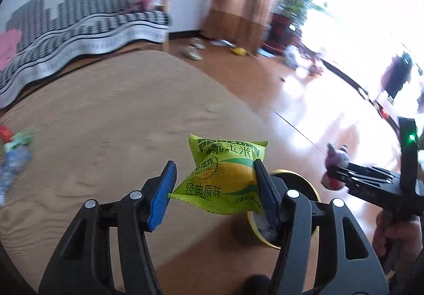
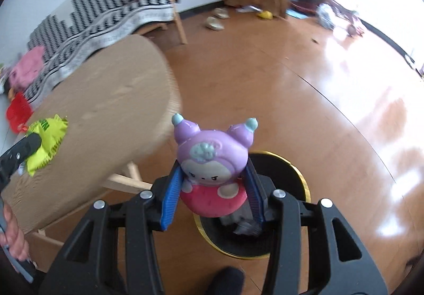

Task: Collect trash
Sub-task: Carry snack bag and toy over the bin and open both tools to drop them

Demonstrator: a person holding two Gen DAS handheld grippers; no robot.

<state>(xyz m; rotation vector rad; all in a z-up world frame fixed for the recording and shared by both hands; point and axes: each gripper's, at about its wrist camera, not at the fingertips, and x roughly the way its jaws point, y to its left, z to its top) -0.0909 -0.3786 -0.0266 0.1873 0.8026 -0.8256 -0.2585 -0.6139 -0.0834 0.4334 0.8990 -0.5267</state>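
My left gripper [image 1: 214,189] is shut on a yellow-green popcorn bag [image 1: 225,175], held over the table's right edge; the bag also shows in the right wrist view [image 2: 46,144]. My right gripper [image 2: 212,194] is shut on a purple and pink toy figure [image 2: 212,162], held above a black bin with a gold rim [image 2: 291,215] on the floor. The bin holds crumpled grey trash [image 2: 243,223]. In the left wrist view the bin [image 1: 304,183] lies behind the bag and the right gripper [image 1: 334,173] is at the right with the toy [image 1: 336,157].
A round wooden table [image 1: 119,136] carries a crushed plastic bottle and wrappers [image 1: 13,154] at its left edge. A sofa with a black-and-white cover [image 1: 66,38] stands behind. The wooden floor [image 2: 291,83] has slippers [image 2: 214,22] and clutter by the curtain.
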